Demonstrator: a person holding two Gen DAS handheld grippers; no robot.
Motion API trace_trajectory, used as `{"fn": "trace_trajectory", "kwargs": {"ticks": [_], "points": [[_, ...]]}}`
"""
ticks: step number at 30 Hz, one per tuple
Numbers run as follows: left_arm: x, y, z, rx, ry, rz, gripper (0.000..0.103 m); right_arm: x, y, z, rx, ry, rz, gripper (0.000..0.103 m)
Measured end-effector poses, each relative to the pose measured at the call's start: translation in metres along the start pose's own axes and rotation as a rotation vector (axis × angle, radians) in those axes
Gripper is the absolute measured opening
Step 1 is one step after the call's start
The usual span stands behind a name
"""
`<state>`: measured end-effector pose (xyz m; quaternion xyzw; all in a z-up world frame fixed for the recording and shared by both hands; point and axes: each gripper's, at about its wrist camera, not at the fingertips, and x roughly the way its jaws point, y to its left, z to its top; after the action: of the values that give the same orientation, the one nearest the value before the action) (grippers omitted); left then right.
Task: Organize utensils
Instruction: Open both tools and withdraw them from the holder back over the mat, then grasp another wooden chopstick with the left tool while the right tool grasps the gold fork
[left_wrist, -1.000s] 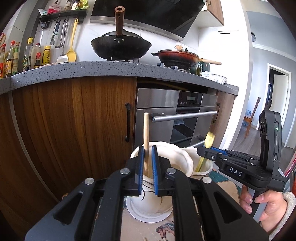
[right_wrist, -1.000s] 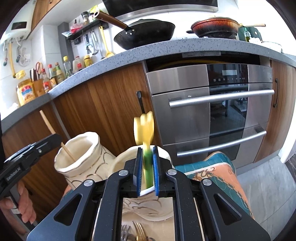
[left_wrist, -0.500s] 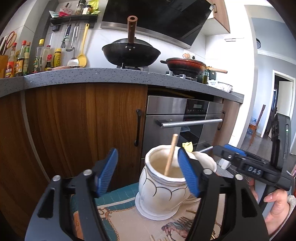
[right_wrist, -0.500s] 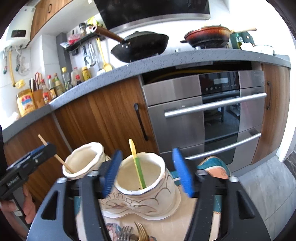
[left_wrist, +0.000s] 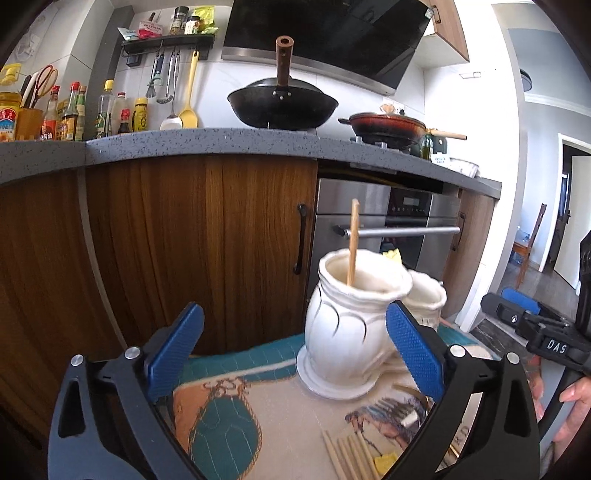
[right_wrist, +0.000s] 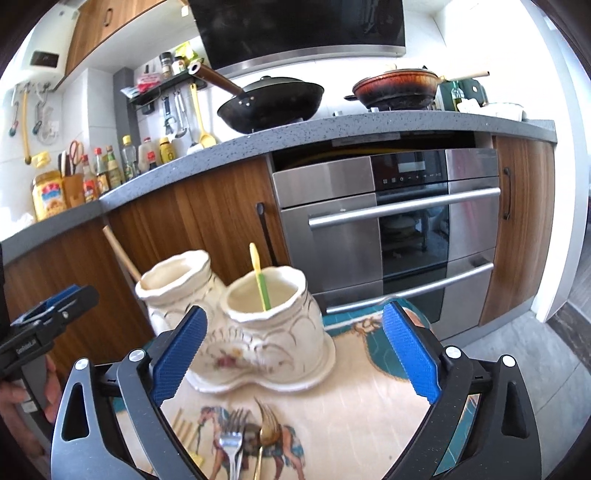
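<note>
Two joined white ceramic holders stand on a printed mat. The left holder (left_wrist: 351, 325) (right_wrist: 177, 284) holds one wooden chopstick (left_wrist: 353, 242). The right holder (right_wrist: 273, 325) (left_wrist: 424, 299) holds a yellow-green utensil (right_wrist: 259, 277). My left gripper (left_wrist: 295, 354) is open and empty, pulled back in front of the left holder. My right gripper (right_wrist: 291, 354) is open and empty in front of the right holder. Loose chopsticks (left_wrist: 351, 458), a silver fork (right_wrist: 231, 450) and a gold fork (right_wrist: 264, 428) lie on the mat.
The mat (right_wrist: 362, 398) lies on a low surface before wooden cabinets (left_wrist: 184, 251) and a steel oven (right_wrist: 388, 229). The counter (left_wrist: 221, 142) above carries a black wok, a red pan and bottles. Each view shows the other gripper at its edge.
Both grippers opened and let go: the chopstick now stands in the left holder, the yellow-green utensil in the right. Both grippers drew back toward me.
</note>
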<state>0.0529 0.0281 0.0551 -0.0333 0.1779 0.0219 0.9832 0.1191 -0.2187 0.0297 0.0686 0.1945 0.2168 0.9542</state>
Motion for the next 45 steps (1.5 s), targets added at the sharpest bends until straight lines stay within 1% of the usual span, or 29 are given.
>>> {"fn": "trace_trajectory", "kwargs": {"ticks": [4,6,9,12,15,18,19,21,23,24,26,28,31,33,36,37,39,41,43,45], "points": [[-0.004,-0.003,-0.018,0.02,0.048,0.002,0.097,-0.012,0.002,-0.017,-0.024,-0.017,-0.02,0.097],[-0.005,-0.004,-0.029,0.028,0.084,-0.002,0.097,-0.013,0.0,-0.027,-0.03,0.0,-0.029,0.097],[-0.005,-0.004,-0.041,0.028,0.144,-0.001,0.097,-0.012,-0.003,-0.033,-0.021,0.032,-0.031,0.097],[-0.011,-0.002,-0.052,0.012,0.179,-0.012,0.097,-0.014,-0.007,-0.039,-0.014,0.048,-0.043,0.097],[-0.015,-0.004,-0.064,0.019,0.24,-0.015,0.097,-0.013,-0.011,-0.044,-0.002,0.083,-0.057,0.097],[-0.012,-0.008,-0.076,0.05,0.315,0.007,0.097,-0.01,-0.015,-0.051,0.013,0.126,-0.055,0.097],[-0.011,-0.01,-0.081,0.063,0.351,0.012,0.097,-0.009,-0.016,-0.053,0.011,0.134,-0.053,0.097],[-0.011,-0.012,-0.086,0.078,0.39,0.014,0.097,-0.006,-0.015,-0.055,-0.001,0.152,-0.047,0.097],[-0.011,-0.014,-0.091,0.099,0.418,0.02,0.096,-0.006,-0.012,-0.055,-0.014,0.149,-0.039,0.097],[-0.011,-0.017,-0.093,0.114,0.436,0.024,0.094,-0.007,-0.011,-0.055,-0.02,0.145,-0.039,0.097],[-0.008,-0.02,-0.098,0.13,0.467,0.036,0.084,-0.007,-0.011,-0.054,-0.025,0.137,-0.036,0.097],[-0.004,-0.022,-0.101,0.129,0.495,0.035,0.08,-0.007,-0.011,-0.053,-0.028,0.138,-0.032,0.097],[-0.003,-0.026,-0.106,0.134,0.52,0.024,0.07,-0.007,-0.012,-0.053,-0.029,0.142,-0.029,0.097],[-0.004,-0.029,-0.107,0.136,0.533,0.009,0.068,-0.007,-0.013,-0.052,-0.031,0.143,-0.032,0.097],[-0.005,-0.035,-0.11,0.146,0.551,-0.004,0.06,-0.009,-0.015,-0.051,-0.028,0.141,-0.036,0.097],[-0.005,-0.036,-0.11,0.15,0.558,-0.004,0.055,-0.009,-0.015,-0.051,-0.027,0.14,-0.037,0.097],[-0.003,-0.038,-0.113,0.157,0.573,-0.003,0.052,-0.01,-0.016,-0.051,-0.024,0.137,-0.036,0.097],[-0.003,-0.04,-0.115,0.165,0.583,-0.004,0.047,-0.01,-0.016,-0.05,-0.024,0.134,-0.036,0.097],[-0.003,-0.041,-0.115,0.167,0.587,-0.008,0.045,-0.011,-0.015,-0.05,-0.027,0.133,-0.034,0.097],[-0.001,-0.042,-0.115,0.164,0.599,-0.021,0.04,-0.01,-0.015,-0.05,-0.031,0.135,-0.035,0.097]]}}
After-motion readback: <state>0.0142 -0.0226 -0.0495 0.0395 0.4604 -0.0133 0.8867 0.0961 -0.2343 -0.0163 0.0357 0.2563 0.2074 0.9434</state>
